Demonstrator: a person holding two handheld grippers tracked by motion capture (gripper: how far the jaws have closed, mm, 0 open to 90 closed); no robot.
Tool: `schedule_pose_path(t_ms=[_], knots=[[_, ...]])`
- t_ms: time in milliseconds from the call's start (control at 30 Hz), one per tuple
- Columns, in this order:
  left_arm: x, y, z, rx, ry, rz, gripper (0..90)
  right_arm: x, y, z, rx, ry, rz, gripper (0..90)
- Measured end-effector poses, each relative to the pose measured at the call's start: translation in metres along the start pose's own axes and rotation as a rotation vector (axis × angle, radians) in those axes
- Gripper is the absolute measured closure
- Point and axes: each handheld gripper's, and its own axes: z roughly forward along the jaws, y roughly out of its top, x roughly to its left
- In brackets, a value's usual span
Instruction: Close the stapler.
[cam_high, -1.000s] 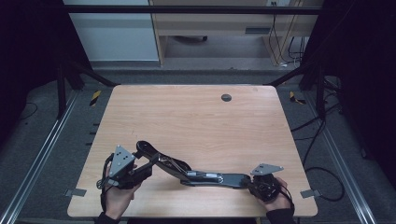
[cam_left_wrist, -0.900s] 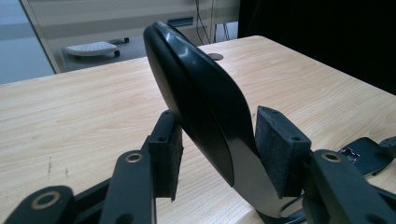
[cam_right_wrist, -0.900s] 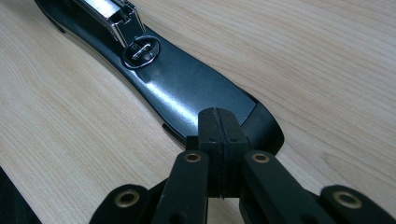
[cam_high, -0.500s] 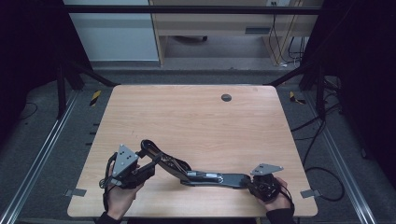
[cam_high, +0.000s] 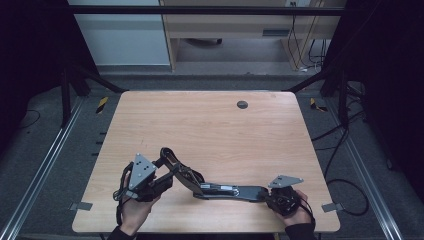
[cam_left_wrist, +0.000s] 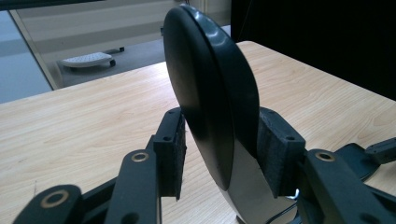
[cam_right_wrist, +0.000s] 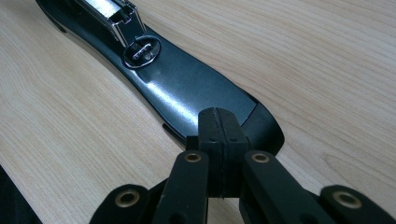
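My left gripper (cam_left_wrist: 219, 140) has just been closing its jaws, and the rounded end of the stapler's top arm (cam_left_wrist: 210, 79) stands between them. In the left gripper view both pads (cam_left_wrist: 171, 140) now lie against the sides of that black end, so I take it as gripped, though only lightly seated near the pad tips. My right gripper (cam_right_wrist: 217, 123) has its jaws shut tight on each other with nothing between them. Its tip sits on or just over the narrow end of the stapler's base (cam_right_wrist: 187, 88), but I cannot tell how hard it bears down.

Outward from there, the stapler (cam_high: 225, 190) lies opened out along the near edge of the table (cam_high: 210, 125). Its base is flat on the wood towards my right hand. The top arm is swung up and over towards my left hand, and the staple channel and the round metal plate are exposed in the right gripper view.

With the left grip made and the base pinned, I judge the stapler is ready to be swung: I could fold the arm down to close it or hinge it further.
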Motion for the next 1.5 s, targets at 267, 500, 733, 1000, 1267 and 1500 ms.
schedule_pose_path(t_ms=[267,500,733,1000,1267,1500], knots=[[-0.011,0.006,0.004,0.000,0.005,0.027,56.0,0.000,0.000,0.000,-0.001,0.002,-0.003,90.0],[-0.014,0.008,0.005,0.006,0.009,0.033,56.3,0.000,0.000,0.000,-0.001,0.002,-0.001,90.0],[-0.019,0.010,0.007,0.003,0.005,0.038,56.8,0.000,0.000,0.000,0.003,0.001,-0.001,90.0],[-0.024,0.012,0.009,0.004,0.004,0.052,57.3,0.000,0.000,0.000,0.003,0.002,-0.001,90.0],[-0.033,0.016,0.013,0.001,0.003,0.071,58.0,0.000,0.000,0.000,0.003,0.000,-0.002,90.0],[-0.039,0.018,0.016,0.003,0.007,0.083,58.5,0.000,0.000,0.000,-0.001,0.005,0.001,90.0]])
